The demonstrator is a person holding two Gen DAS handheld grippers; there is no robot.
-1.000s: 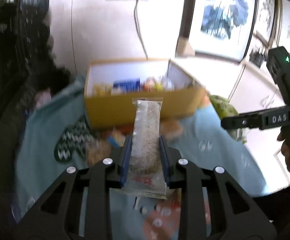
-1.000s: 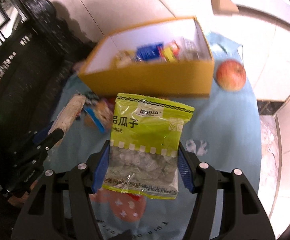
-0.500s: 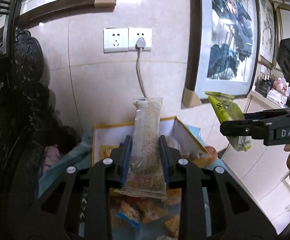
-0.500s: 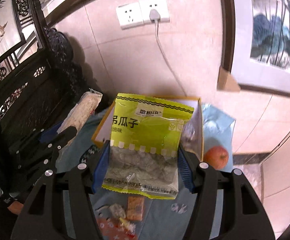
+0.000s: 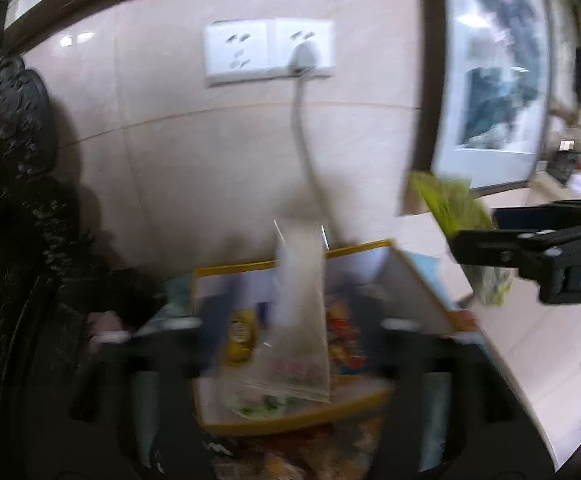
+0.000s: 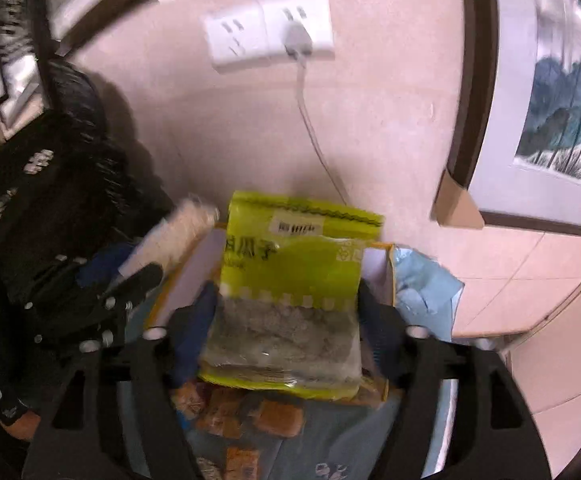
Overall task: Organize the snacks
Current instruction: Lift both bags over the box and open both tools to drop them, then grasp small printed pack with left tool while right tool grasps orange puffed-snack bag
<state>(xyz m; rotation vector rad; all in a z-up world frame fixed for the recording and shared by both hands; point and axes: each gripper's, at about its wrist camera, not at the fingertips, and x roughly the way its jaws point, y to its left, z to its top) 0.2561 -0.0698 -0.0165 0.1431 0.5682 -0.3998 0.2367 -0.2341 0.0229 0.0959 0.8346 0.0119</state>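
My left gripper (image 5: 298,328) is blurred by motion; a long clear packet of pale grain bar (image 5: 302,316) sits between its jaws over the open yellow box (image 5: 290,420). The same packet (image 6: 174,236) shows in the right wrist view above the box's left side. My right gripper (image 6: 286,312) is shut on a green seed bag (image 6: 294,292), held above the box (image 6: 388,276). The green bag (image 5: 454,208) also shows at the right of the left wrist view. The box holds several snack packets (image 5: 242,336).
Loose snack packets (image 6: 250,416) lie on the light blue cloth (image 6: 422,280) in front of the box. A dark carved chair (image 6: 50,184) stands at the left. A wall with a socket and cable (image 6: 302,40) is close behind the box.
Both grippers have moved forward and now hang over the box, close to the wall. The left wrist view has become blurred and its jaws look spread wider around the packet.
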